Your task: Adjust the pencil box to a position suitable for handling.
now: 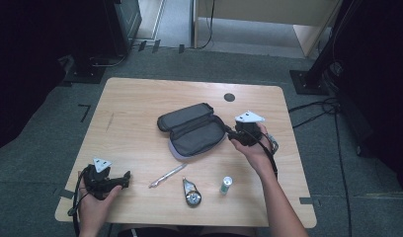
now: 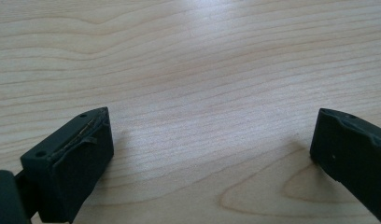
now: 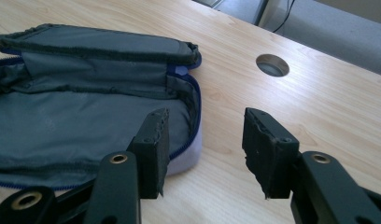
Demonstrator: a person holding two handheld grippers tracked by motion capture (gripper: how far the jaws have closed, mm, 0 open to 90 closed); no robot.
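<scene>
Grey pouch [image 3: 86,116] lies unzipped just left of the right gripper [image 3: 205,149], jaws parted, empty; judged next: pinch its near rim. Left gripper [image 2: 212,154] gapes over bare table [image 2: 188,70].

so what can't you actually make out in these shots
- Small round object near the front edge, high view: too small and blurred to identify.
- White and green tube, high view: label too small to read.
- Pencil case, right gripper view: its left part is cut off by the frame edge.
- Left gripper, left gripper view: jaws apart over bare table; the pen lies outside that frame.
</scene>
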